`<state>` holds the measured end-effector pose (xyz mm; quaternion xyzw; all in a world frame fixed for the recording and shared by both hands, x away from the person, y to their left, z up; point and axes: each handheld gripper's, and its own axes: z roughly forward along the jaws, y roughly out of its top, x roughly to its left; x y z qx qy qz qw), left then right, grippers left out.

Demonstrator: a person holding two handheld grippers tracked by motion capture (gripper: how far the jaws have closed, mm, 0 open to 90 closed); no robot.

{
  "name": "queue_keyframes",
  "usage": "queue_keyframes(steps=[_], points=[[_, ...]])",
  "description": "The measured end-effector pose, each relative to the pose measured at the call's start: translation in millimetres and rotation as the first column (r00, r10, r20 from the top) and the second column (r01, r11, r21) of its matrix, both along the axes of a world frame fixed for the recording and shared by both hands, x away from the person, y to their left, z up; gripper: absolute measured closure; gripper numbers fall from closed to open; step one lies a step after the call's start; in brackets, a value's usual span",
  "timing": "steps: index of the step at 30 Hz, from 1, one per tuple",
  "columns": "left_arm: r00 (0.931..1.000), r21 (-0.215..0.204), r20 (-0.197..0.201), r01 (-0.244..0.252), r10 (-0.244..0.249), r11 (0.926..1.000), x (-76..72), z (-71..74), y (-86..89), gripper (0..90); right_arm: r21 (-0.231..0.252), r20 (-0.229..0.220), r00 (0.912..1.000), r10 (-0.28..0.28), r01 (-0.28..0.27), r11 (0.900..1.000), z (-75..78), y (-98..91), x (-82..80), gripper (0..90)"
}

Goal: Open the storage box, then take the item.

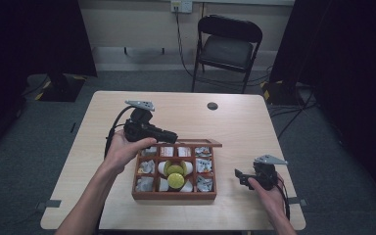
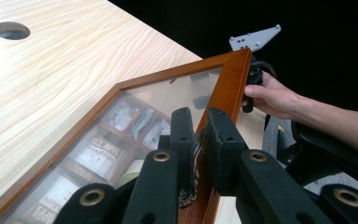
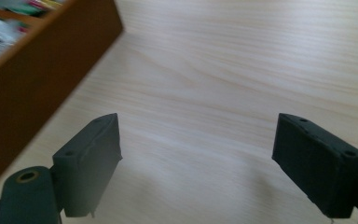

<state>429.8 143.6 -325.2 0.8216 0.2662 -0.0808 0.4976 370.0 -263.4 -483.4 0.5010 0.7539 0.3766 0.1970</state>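
Note:
A brown wooden box [image 1: 174,196] with several compartments stands on the table, holding packets and two yellow-green round items [image 1: 175,175]. Its glass lid [image 1: 199,143] in a wooden frame is raised over the box's far edge. My left gripper [image 1: 172,136] is shut on that lid's frame [image 2: 228,88], the jaws [image 2: 200,122] pinching the wooden edge; packets show through the glass [image 2: 121,116]. To the right of the box my right gripper [image 1: 241,176] hovers low over the bare table with its jaws wide open [image 3: 198,156] and nothing between them. The box wall [image 3: 37,79] lies to their left.
The light wooden table [image 1: 245,127] has a round cable hole [image 1: 212,105] near its far edge. A black folding chair [image 1: 227,46] stands beyond the table. In the left gripper view the other hand [image 2: 272,95] with its gripper sits past the lid's corner.

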Motion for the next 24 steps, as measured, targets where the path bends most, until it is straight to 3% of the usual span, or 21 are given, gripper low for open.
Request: queue_keyframes(steps=[7,13,20,24], points=[[1.0000,-0.001,0.002,-0.002,0.002,1.0000,0.2,0.3,-0.2,81.5,0.040,0.037,0.9984,0.042,-0.044,0.9982,9.7,6.5,-6.5,16.6],[1.0000,-0.002,0.006,-0.001,0.001,1.0000,0.1,0.5,-0.2,81.5,0.030,0.048,0.9935,0.104,-0.105,0.9940,16.9,19.0,-10.7,17.8],[0.9999,0.002,0.012,-0.003,0.003,1.0000,0.6,1.3,-0.4,81.6,0.055,0.111,0.9801,0.165,-0.171,0.9836,33.2,31.4,-20.4,24.4],[0.9999,0.004,0.011,-0.003,0.003,1.0000,-0.4,1.1,-0.8,81.6,0.073,0.126,0.9692,0.212,-0.222,0.9723,38.9,41.6,-25.5,26.5]])
